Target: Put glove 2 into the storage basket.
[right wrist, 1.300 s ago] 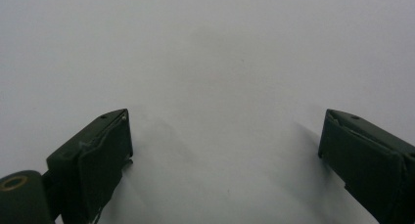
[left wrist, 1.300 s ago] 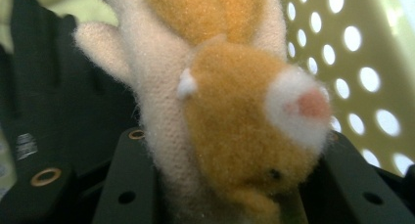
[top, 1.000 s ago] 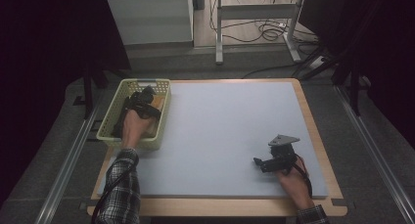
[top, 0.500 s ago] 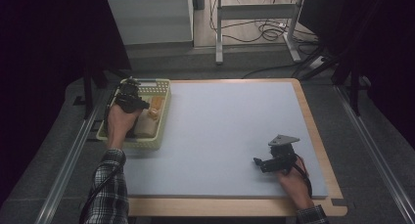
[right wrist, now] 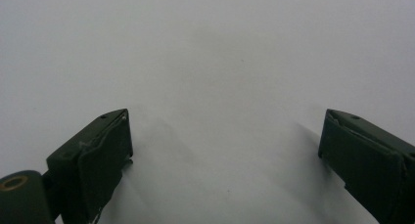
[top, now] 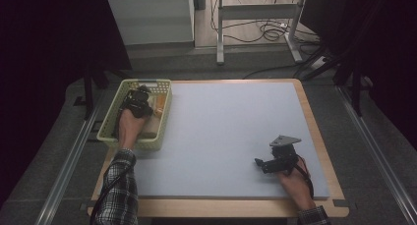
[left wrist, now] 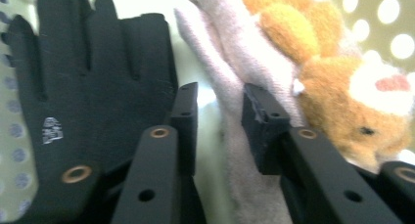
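Left hand-held gripper (left wrist: 219, 128): jaws have just been closing and now pinch a pale pink cloth (left wrist: 235, 87) that runs up between them. A narrow gap remains, filled by the fabric. Cloth's long axis lies along the jaws, running away from the camera, so the grip sits across its width.

Just left of the jaws, a black glove (left wrist: 93, 82) lies flat, fingers pointing away; it touches the outer side of 1 jaw but is not in the grip. Just right of the cloth, an orange plush toy (left wrist: 342, 87) presses against it.

All 3 sit inside the yellow-green basket (top: 110, 129) at the counter's (top: 231, 136) near-left part. In the high view the left gripper (top: 136, 103) reaches down into the basket from the person's side.

Right hand-held gripper (right wrist: 225, 150): jaws wide apart, nothing between them, above bare counter. In the high view it rests (top: 275, 162) near the right front edge, well apart from the basket.

Judgement: a lift out of the basket looks next; the left hand alone is placed for it. The toy may drag along with the cloth.
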Demonstrator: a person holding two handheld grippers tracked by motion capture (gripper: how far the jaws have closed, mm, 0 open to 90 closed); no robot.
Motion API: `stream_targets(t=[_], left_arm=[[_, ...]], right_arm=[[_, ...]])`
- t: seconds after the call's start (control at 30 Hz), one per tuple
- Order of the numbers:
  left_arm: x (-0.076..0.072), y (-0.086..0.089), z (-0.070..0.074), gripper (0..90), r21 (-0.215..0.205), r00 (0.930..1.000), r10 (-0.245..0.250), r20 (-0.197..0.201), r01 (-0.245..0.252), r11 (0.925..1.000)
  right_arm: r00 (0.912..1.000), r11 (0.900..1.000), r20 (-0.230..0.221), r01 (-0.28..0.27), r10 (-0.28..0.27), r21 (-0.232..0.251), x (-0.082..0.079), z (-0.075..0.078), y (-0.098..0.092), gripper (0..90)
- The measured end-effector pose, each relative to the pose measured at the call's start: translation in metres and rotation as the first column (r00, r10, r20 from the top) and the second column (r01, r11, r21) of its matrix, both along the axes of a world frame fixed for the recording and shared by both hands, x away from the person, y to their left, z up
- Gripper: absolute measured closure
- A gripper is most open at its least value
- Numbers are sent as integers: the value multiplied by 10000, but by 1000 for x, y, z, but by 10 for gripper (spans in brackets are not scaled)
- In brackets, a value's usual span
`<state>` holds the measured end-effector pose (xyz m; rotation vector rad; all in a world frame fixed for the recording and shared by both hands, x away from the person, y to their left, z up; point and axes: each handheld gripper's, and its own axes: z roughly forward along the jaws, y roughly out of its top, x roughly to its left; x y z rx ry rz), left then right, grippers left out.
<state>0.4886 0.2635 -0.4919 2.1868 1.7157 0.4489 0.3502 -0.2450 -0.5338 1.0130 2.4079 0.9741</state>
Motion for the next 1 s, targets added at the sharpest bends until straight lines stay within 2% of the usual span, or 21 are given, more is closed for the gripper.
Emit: stream_targets(t=[0.1, 0.23, 0.33, 0.47, 0.5, 0.53, 0.67, 0.83, 1.0], left_arm=[[-4, 8, 7, 596, -256, 9994, 189, 301, -182, 9995], [-10, 15, 16, 496, -362, 9969, 287, 734, -261, 9990], [-13, 18, 20, 411, -332, 9955, 242, 921, -212, 9992], [-18, 22, 26, 307, -770, 9933, 127, 1150, -39, 9970], [-18, 22, 26, 281, -770, 9933, 127, 1150, -39, 9970], [-21, 23, 27, 251, -1005, 9921, 59, 1250, 68, 9949], [-27, 25, 29, 176, -1270, 9891, -48, 1473, 237, 9916], [-35, 30, 32, 98, -1766, 9828, -117, 1842, 448, 9833], [-45, 33, 35, 53, -1968, 9782, -319, 2051, 731, 9777]], right_arm=[[10000, 10000, -4, 1, -1, 1, 0, 0, 0, 56], [10000, 10000, -3, 2, -2, -1, 0, 0, 0, 55], [10000, 10000, -2, 3, -3, -2, 0, 0, 0, 55], [10000, 10000, -3, 6, -6, -5, 0, 0, 0, 55], [10000, 10000, -2, 4, -4, -4, 0, 0, 0, 55], [10000, 10000, 0, 4, -4, -6, 0, 0, 0, 56], [10000, 10000, 2, 3, -3, -7, 0, 0, 0, 55], [10000, 10000, 3, 3, -3, -6, 0, 0, 0, 55], [10000, 10000, 4, 6, -6, -10, 0, 0, 0, 55]])
